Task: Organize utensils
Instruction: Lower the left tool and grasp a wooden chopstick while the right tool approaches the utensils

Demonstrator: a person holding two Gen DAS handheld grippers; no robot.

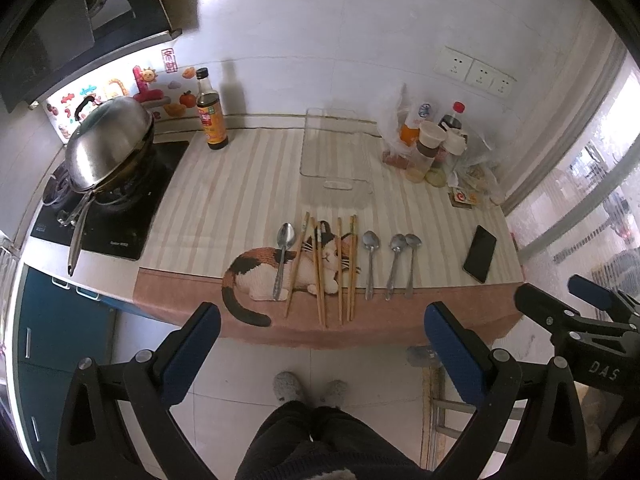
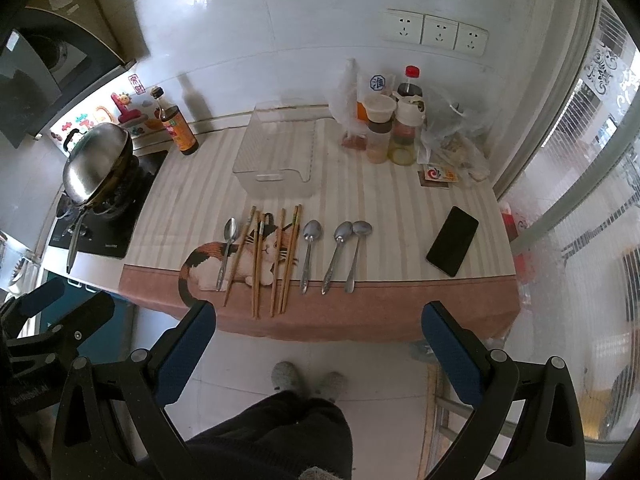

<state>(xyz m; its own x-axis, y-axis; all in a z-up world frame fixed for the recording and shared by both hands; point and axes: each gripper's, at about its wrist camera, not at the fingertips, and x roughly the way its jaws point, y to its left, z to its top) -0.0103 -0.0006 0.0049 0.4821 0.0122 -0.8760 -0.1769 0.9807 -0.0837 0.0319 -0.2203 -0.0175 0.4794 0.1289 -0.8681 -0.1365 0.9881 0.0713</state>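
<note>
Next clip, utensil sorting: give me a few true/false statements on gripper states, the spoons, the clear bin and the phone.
1. Both the left gripper and right gripper are open and hold nothing. True.
2. Four spoons lie on the counter. True.
3. The clear bin already holds chopsticks. False: it is empty; the chopsticks lie on the cat mat.
4. The phone lies left of the spoons. False: it lies to their right.
</note>
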